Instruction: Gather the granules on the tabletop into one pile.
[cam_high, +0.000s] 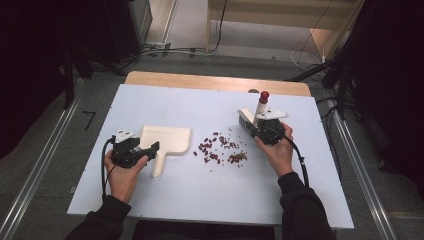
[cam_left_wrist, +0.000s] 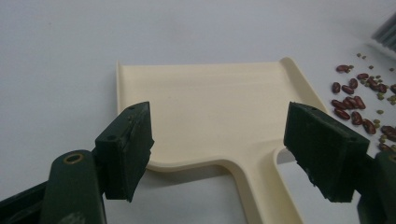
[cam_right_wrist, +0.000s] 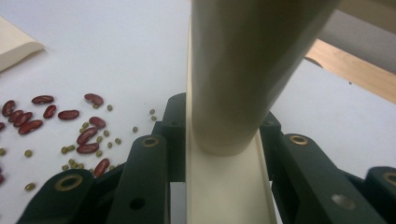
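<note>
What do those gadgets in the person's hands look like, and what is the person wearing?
Each hand-held gripper, left and right, is a chunky black device with two blocky black jaws on hinged links with brass-coloured pivot rings. A pale grey three-cornered plate sits on top of each, and a black cable trails back from each along the forearm. The person wears dark long sleeves.

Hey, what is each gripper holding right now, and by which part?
The right gripper is shut on the brush by its cream handle. The left gripper is open, holding nothing, over the dustpan.
</note>
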